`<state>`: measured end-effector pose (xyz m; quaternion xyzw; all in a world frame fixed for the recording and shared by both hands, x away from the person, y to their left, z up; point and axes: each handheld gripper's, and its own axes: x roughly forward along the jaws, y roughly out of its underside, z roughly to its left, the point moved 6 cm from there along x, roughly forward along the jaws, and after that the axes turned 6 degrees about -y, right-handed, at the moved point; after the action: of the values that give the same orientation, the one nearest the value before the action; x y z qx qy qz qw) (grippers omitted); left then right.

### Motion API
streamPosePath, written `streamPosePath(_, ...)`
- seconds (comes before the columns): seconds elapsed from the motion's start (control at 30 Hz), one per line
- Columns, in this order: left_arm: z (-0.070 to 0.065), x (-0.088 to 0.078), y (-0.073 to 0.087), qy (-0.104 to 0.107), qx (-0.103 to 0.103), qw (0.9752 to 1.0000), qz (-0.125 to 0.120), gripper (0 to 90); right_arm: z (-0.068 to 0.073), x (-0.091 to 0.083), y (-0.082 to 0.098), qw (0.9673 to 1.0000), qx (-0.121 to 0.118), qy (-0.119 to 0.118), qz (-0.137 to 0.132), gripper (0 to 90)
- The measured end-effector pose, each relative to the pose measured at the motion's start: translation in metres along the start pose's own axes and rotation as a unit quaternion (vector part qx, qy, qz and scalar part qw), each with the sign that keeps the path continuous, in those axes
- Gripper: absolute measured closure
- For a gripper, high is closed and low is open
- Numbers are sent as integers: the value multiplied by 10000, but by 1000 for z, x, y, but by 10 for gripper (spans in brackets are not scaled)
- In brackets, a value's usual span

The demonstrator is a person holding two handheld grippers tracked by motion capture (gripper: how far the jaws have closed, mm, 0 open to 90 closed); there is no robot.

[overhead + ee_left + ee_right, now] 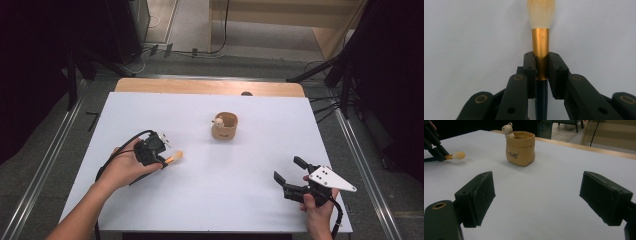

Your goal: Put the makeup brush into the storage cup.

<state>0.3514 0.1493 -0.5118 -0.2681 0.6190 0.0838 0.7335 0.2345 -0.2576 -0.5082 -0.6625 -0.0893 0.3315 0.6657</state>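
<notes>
White table [210, 200]: left hand-held gripper [161, 159] level, gripping brush [175, 158]

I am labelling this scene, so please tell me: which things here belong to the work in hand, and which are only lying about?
In the work:
- makeup brush, clamped in the left gripper
- tan pouch-shaped holder, the likely place for it

Lying about:
- bear charm on the holder's rim
- right gripper, open and idle
- white table sheet

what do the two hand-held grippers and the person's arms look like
Both are black. The left hand-held gripper has a chunky black body and trails a black cable that loops past the wrist. Its jaws are jointed black links with brass-coloured pivot rings and blocky pads. The right hand-held gripper carries a grey three-cornered plate with small dark holes, plus a black cable. Both forearms are bare, with no sleeves showing.
</notes>
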Motion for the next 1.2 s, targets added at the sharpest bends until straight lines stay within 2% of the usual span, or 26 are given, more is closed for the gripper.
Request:
streamPosePath(0.17, 6, -8, -3, 18, -168, 9993, -346, 784, 0, 0, 0, 10000, -4, -2, 1, 132)
streamPosePath(0.2, 8, -11, -5, 114, -283, 9982, -522, 784, 0, 0, 0, 10000, -5, 0, 0, 132)
streamPosePath(0.27, 9, -13, -7, 154, -323, 9975, -609, 784, 0, 0, 0, 10000, -1, 2, 1, 132)
streamPosePath(0.33, 11, -17, -12, 258, -422, 9951, -859, 784, 0, 0, 0, 10000, -35, -23, -17, 132)
streamPosePath(0.37, 11, -17, -12, 258, -422, 9951, -859, 784, 0, 0, 0, 10000, -35, -23, -17, 132)
streamPosePath(0.5, 15, -22, -19, 233, -548, 9914, -1168, 785, 0, 0, 1, 10000, -21, -26, -15, 132)
streamPosePath(0.53, 16, -23, -21, 216, -574, 9903, -1244, 785, 0, 0, 1, 10000, -7, -24, -12, 132)
streamPosePath(0.57, 18, -27, -24, 227, -682, 9874, -1411, 785, 0, 0, 1, 10000, -7, -24, -13, 132)
streamPosePath(0.6, 18, -27, -24, 227, -682, 9874, -1411, 785, 0, 0, 1, 10000, -6, -21, -12, 132)
streamPosePath(0.63, 18, -30, -26, 201, -743, 9855, -1513, 785, 0, 0, 1, 10000, -6, -21, -12, 132)
streamPosePath(0.67, 20, -34, -29, 166, -812, 9819, -1703, 785, 0, 0, 1, 10000, -14, -26, -15, 132)
streamPosePath(0.7, 21, -35, -31, 150, -848, 9798, -1803, 785, 0, 0, 1, 10000, -12, -23, -14, 132)
streamPosePath(0.73, 21, -35, -31, 150, -848, 9798, -1803, 785, 0, 0, 1, 10000, -10, -23, -13, 132)
streamPosePath(0.77, 22, -37, -32, 135, -883, 9780, -1886, 785, 0, 0, 1, 10000, -10, -23, -13, 132)
streamPosePath(0.8, 24, -40, -35, 102, -945, 9739, -2063, 785, 0, 0, 1, 10000, -13, -23, -14, 132)
streamPosePath(0.83, 24, -40, -35, 102, -945, 9739, -2063, 785, 0, 0, 1, 10000, -13, -23, -14, 132)
streamPosePath(0.87, 25, -41, -39, 89, -1033, 9684, -2266, 785, 0, 0, 1, 10000, -12, -21, -13, 132)
streamPosePath(0.9, 25, -42, -41, 100, -1052, 9662, -2350, 785, 0, 0, 1, 10000, -1, -21, -13, 132)
streamPosePath(0.93, 25, -42, -41, 100, -1052, 9662, -2350, 785, 0, 0, 1, 10000, -1, -21, -13, 132)
streamPosePath(1.0, 26, -44, -44, 84, -1139, 9609, -2523, 785, -1, 0, 2, 10000, 0, -18, -3, 132)
streamPosePath(1.03, 27, -44, -46, 67, -1179, 9577, -2626, 785, -1, 0, 2, 10000, 4, -14, 5, 132)
streamPosePath(1.07, 29, -45, -49, 60, -1223, 9519, -2808, 786, -1, 1, 2, 10000, -3, -26, 1, 132)
streamPosePath(1.1, 29, -45, -49, 60, -1223, 9519, -2808, 785, -1, 1, 2, 10000, -3, -26, 1, 132)
streamPosePath(1.13, 29, -46, -51, 69, -1253, 9487, -2902, 785, -1, 1, 2, 10000, -4, -30, 3, 132)
streamPosePath(1.17, 30, -47, -55, 69, -1317, 9419, -3088, 785, 0, 1, 2, 10000, -1, -33, 15, 132)
streamPosePath(1.2, 30, -47, -55, 69, -1317, 9419, -3088, 785, 0, 1, 3, 10000, 9, -33, 19, 133)
